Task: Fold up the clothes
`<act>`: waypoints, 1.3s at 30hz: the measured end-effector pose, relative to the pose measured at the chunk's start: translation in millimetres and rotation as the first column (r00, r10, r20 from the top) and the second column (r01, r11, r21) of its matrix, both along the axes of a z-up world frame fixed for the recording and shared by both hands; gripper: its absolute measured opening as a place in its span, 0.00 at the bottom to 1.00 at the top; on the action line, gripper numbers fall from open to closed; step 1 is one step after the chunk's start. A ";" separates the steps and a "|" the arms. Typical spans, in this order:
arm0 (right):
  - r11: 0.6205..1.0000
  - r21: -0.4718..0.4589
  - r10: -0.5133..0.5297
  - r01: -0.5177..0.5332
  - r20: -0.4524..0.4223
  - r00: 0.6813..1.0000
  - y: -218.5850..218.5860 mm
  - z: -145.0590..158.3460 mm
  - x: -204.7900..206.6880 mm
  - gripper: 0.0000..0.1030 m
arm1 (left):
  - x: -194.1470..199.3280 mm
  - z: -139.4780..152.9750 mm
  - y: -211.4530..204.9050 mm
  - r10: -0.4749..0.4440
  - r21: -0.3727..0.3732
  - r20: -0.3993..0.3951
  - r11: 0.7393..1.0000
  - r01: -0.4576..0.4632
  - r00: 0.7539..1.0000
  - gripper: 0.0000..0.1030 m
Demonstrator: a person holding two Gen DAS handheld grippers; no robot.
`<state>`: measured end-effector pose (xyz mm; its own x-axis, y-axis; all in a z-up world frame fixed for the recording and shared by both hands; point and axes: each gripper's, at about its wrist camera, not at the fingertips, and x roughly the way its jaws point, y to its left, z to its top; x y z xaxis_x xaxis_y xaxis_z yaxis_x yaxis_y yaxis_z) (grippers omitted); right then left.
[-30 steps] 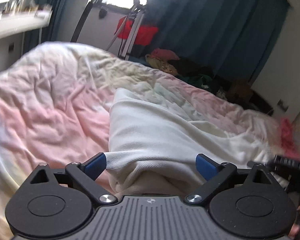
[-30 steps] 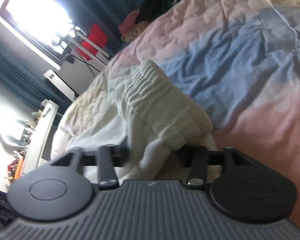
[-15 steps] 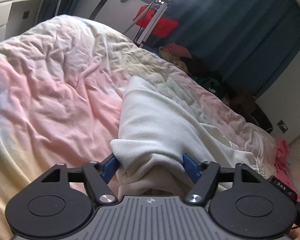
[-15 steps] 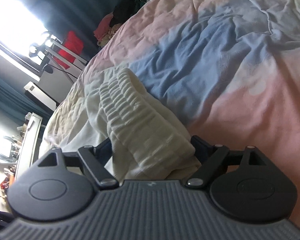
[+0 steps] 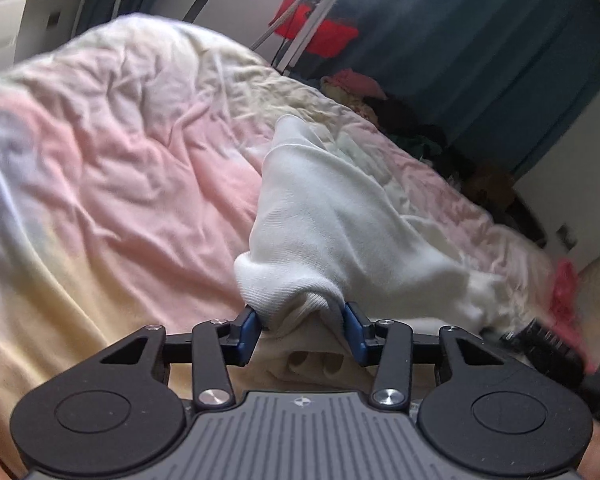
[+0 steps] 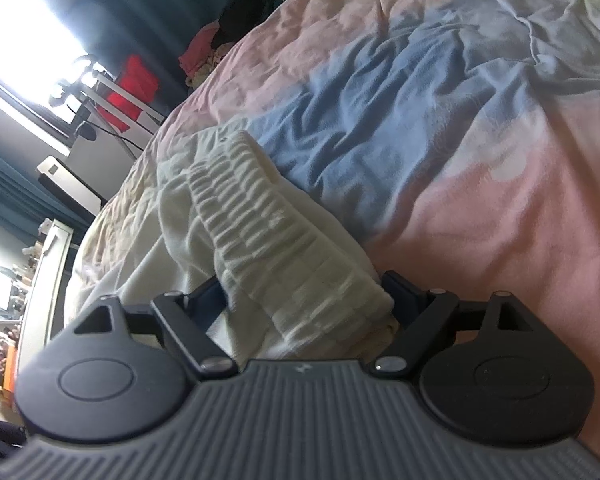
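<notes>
Rumpled pastel duvet (image 5: pixel 112 184) covers the bed, dark blue curtains (image 5: pixel 480 60) behind. White garment (image 5: pixel 340 220) lies across the duvet. Left gripper (image 5: pixel 302 326) jaws closing, blue pads (image 5: pixel 249 328) squeezing a bunched hem corner. Right gripper (image 6: pixel 304 296) spread wide around the ribbed waistband (image 6: pixel 268 232); pads look to touch its sides, but the cloth hides them, so grip unclear.
</notes>
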<state>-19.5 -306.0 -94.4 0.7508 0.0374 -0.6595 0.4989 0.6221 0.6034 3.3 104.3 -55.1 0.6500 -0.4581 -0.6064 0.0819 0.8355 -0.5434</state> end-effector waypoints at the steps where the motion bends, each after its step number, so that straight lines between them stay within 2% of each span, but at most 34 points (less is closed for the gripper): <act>1: 1.000 0.003 0.002 -0.002 -0.005 1.000 -0.4 0.1 -0.8 0.83 | 1.6 -1.4 4.7 0.012 -0.044 -0.014 0.999 -0.013 1.000 0.54; 2: 1.000 0.012 0.002 -0.002 -0.008 1.000 -1.0 0.4 -2.8 0.83 | 3.4 -3.3 9.0 0.023 -0.088 -0.031 0.996 -0.026 0.999 0.65; 4: 1.000 0.026 0.002 -0.001 -0.015 1.000 -1.9 0.8 -6.4 0.83 | 6.8 -7.1 16.9 0.045 -0.168 -0.059 0.984 -0.055 0.997 0.79; 8: 1.000 0.028 0.007 -0.006 -0.021 1.000 -1.0 -0.3 -8.1 0.83 | 16.2 -14.4 20.4 0.089 -0.230 -0.089 0.967 -0.108 0.992 0.81; 11: 0.999 0.035 0.018 -0.017 -0.021 1.000 -1.4 -6.8 -0.5 0.86 | 28.5 -23.9 14.8 0.064 -0.263 -0.129 0.960 -0.096 0.990 0.81; 12: 0.998 0.054 0.021 -0.020 -0.020 1.000 -2.7 -11.0 2.9 0.93 | 32.0 -26.9 11.7 0.064 -0.254 -0.137 0.962 -0.098 0.989 0.81; 15: 0.989 0.143 0.023 -0.023 0.000 1.000 -9.6 -23.0 10.5 0.93 | 40.2 -34.3 6.3 0.063 -0.254 -0.150 0.962 -0.099 0.987 0.81; 17: 0.982 0.178 0.054 -0.059 0.032 0.998 -9.8 -23.5 14.5 0.93 | 42.9 -36.4 5.5 0.071 -0.256 -0.152 0.961 -0.109 0.986 0.80; 19: 0.981 0.169 0.083 -0.093 0.065 0.994 -4.8 -19.1 13.9 0.77 | 44.5 -37.8 5.6 0.076 -0.256 -0.155 0.960 -0.115 0.985 0.76; 20: 0.983 0.156 0.088 -0.098 0.072 0.994 -2.7 -16.5 12.4 0.73 | 44.8 -38.3 6.0 0.080 -0.257 -0.158 0.959 -0.119 0.984 0.73; 21: 0.985 0.144 0.089 -0.100 0.078 0.993 -1.4 -13.8 10.6 0.62 | 44.7 -38.2 6.3 0.082 -0.256 -0.160 0.959 -0.121 0.984 0.71; 22: 0.986 0.128 0.092 -0.102 0.085 0.992 0.6 -10.3 8.8 0.56 | 44.3 -37.4 5.8 0.081 -0.252 -0.155 0.960 -0.119 0.985 0.67; 25: 0.992 0.041 0.113 -0.119 0.113 0.987 11.8 5.3 2.9 0.47 | 39.2 -30.1 3.2 0.079 -0.225 -0.122 0.969 -0.105 0.989 0.55; 28: 0.993 -0.015 0.121 -0.121 0.152 0.981 21.1 21.3 -5.0 0.40 | 33.3 -21.1 0.5 0.067 -0.207 -0.077 0.975 -0.082 0.995 0.48; 31: 0.996 0.008 0.090 -0.093 0.186 0.978 15.7 37.9 -14.9 0.36 | 24.5 -8.8 -5.4 0.034 -0.205 -0.027 0.978 -0.039 0.999 0.45; 33: 0.997 0.023 0.066 -0.073 0.207 0.976 9.2 50.4 -22.9 0.35 | 20.2 2.2 -13.2 0.008 -0.231 -0.019 0.973 -0.012 1.000 0.44; 37: 0.999 0.018 0.029 -0.034 0.238 0.971 -18.7 78.5 -38.6 0.34 | 18.5 33.1 -51.2 -0.063 -0.225 0.005 0.972 0.063 0.998 0.42; 39: 0.999 0.034 -0.006 -0.003 0.244 0.970 -42.4 90.5 -42.7 0.33 | 26.0 47.3 -78.0 -0.087 -0.250 -0.012 0.965 0.081 0.996 0.42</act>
<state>-62.2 -348.4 -3.9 0.8889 0.0553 -0.4548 0.3351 0.5986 0.7276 29.3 26.4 -7.8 0.5899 -0.6487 -0.4808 0.1309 0.6644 -0.7359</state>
